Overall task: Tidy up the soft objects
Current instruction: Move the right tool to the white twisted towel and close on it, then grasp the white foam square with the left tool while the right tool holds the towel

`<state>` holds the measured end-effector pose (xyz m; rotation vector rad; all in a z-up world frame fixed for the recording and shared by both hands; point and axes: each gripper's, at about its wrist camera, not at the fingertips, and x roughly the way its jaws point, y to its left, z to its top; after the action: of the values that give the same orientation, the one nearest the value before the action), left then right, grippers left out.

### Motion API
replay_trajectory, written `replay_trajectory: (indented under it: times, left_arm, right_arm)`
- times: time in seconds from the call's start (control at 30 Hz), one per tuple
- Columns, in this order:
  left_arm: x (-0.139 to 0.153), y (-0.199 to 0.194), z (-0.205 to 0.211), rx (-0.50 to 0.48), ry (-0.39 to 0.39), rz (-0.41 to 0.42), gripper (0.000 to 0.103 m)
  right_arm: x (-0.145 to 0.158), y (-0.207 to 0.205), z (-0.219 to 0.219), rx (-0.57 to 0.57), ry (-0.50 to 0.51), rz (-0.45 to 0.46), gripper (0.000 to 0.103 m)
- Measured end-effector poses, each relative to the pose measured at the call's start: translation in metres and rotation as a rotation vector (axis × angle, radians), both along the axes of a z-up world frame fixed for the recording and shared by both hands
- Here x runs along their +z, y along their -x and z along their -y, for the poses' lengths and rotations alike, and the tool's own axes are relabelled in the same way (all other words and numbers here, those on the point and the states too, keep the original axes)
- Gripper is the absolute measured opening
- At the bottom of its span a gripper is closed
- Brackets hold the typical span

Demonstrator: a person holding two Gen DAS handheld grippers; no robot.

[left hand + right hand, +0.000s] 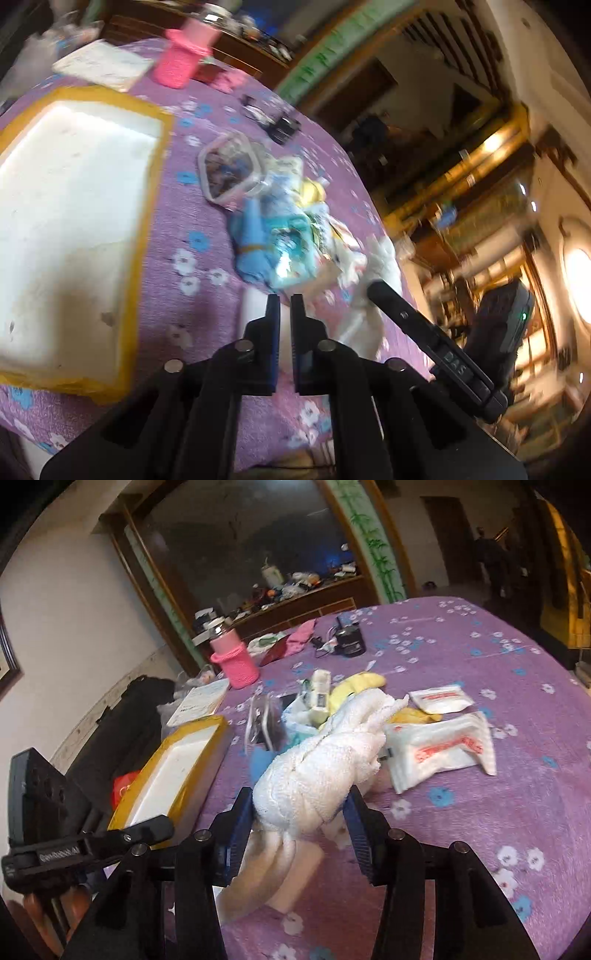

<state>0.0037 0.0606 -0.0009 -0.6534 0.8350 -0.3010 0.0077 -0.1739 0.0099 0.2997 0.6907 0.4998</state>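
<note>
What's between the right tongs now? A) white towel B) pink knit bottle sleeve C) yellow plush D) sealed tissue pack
A: in the right wrist view the rolled white towel sits between the blue pads of the right tongs, which close on its sides above the purple tablecloth.

Pink bottle [233, 661], clear container [229, 170], black jar [349, 642]
</note>
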Motion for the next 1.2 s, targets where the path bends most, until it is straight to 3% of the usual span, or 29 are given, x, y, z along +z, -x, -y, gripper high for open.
replay_trajectory:
  times: [0.13,0.2,0.23,0.27,0.33,0.4,0.5,0.57,0.63,0.73,0.77,0.83,0.9,0.97,1.0,1.1,1.2]
  left_arm:
    - [0.007,0.006,-0.008,-0.010,-0.027,0.035,0.000]
    - [0.004,0.004,-0.001,-0.072,-0.058,0.010,0.001]
    - [0.001,0.000,0.002,-0.085,-0.082,-0.012,0.011]
    - [-0.003,-0.003,0.010,-0.093,-0.104,-0.044,0.037]
    - [-0.012,-0.008,0.023,-0.101,-0.131,-0.075,0.075]
    - [-0.011,-0.010,0.040,-0.088,-0.247,-0.052,0.075]
    - [-0.018,-0.021,0.056,-0.135,-0.277,-0.097,0.075]
    - [-0.011,-0.024,0.067,-0.150,-0.316,-0.047,0.075]
    - [-0.006,-0.031,0.079,-0.186,-0.391,-0.011,0.075]
    - [-0.018,-0.051,0.093,-0.284,-0.482,-0.045,0.075]
    - [-0.027,-0.060,0.094,-0.296,-0.501,-0.101,0.075]
    - [-0.041,-0.067,0.093,-0.306,-0.496,-0.189,0.074]
    - [-0.038,-0.059,0.096,-0.337,-0.480,-0.195,0.074]
    - [-0.037,-0.051,0.099,-0.422,-0.316,-0.225,0.074]
    - [-0.037,-0.048,0.103,-0.429,-0.321,-0.229,0.075]
    - [-0.045,-0.049,0.114,-0.414,-0.472,-0.213,0.074]
    - [-0.036,-0.054,0.115,-0.398,-0.523,-0.158,0.074]
  right_arm:
    - [-0.003,-0.005,0.002,-0.012,0.003,-0.011,0.048]
    - [-0.002,-0.009,0.003,-0.011,-0.004,-0.007,0.048]
    - [0.000,-0.010,0.003,-0.007,0.001,-0.003,0.048]
    - [0.001,-0.011,0.003,-0.010,0.012,-0.002,0.048]
    - [-0.007,-0.014,0.012,-0.007,0.046,-0.032,0.048]
    - [-0.012,-0.012,0.016,-0.007,0.084,-0.051,0.048]
    - [-0.026,-0.013,0.020,-0.017,0.131,-0.082,0.049]
    - [-0.027,-0.011,0.015,0.006,0.117,-0.095,0.048]
    - [-0.028,-0.008,0.006,0.017,0.165,-0.086,0.048]
    - [-0.030,-0.008,0.008,-0.006,0.215,-0.084,0.048]
    - [-0.030,-0.010,0.013,-0.019,0.204,-0.090,0.049]
    - [-0.031,-0.012,0.021,-0.040,0.189,-0.093,0.049]
    - [-0.029,-0.007,0.022,-0.042,0.186,-0.075,0.049]
    - [-0.030,-0.001,0.021,-0.024,0.186,-0.062,0.049]
    - [-0.032,0.000,0.021,-0.020,0.191,-0.058,0.049]
    - [-0.038,0.003,0.023,-0.035,0.252,-0.051,0.049]
    - [-0.045,0.000,0.030,-0.031,0.226,-0.082,0.049]
